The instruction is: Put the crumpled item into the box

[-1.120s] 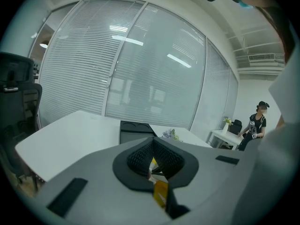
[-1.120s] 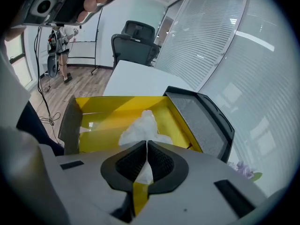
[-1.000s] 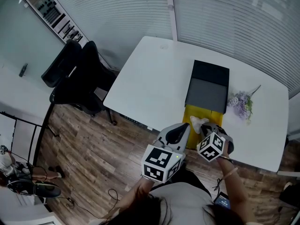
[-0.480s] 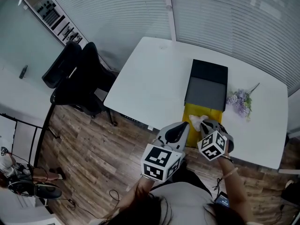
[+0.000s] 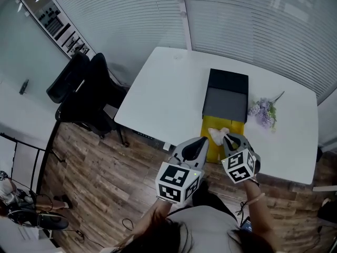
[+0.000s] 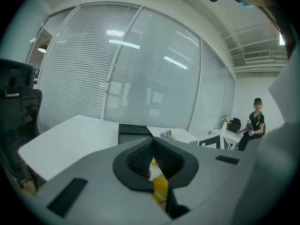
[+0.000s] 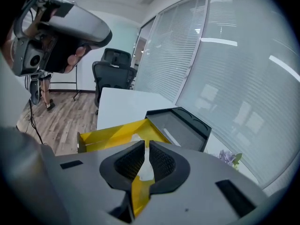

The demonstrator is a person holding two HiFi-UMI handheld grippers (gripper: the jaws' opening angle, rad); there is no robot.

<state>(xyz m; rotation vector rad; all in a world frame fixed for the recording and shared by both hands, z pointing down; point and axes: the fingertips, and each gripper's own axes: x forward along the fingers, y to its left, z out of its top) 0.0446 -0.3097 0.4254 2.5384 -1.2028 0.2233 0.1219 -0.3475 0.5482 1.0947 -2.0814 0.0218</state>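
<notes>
The crumpled white item (image 5: 217, 135) hangs over the open yellow box (image 5: 235, 126) near the table's front edge. My right gripper (image 5: 227, 139) is shut on it. In the right gripper view the white wad (image 7: 143, 167) is pinched between the pads of that gripper (image 7: 146, 150), with the yellow box (image 7: 110, 134) below. My left gripper (image 5: 202, 142) hovers shut and empty by the yellow box's left side; through its jaws (image 6: 151, 145) only a sliver of yellow shows. Behind the yellow box lies an open black box (image 5: 226, 103) with a grey inside.
A sprig of purple flowers (image 5: 263, 111) lies on the white table (image 5: 163, 94), right of the black box. Black office chairs (image 5: 87, 86) stand on the wooden floor at the table's left. A person (image 6: 255, 124) sits far off at another table.
The head view has shifted a little. My right gripper still holds the white wad over the yellow box, slightly farther in; the left gripper has barely moved.
</notes>
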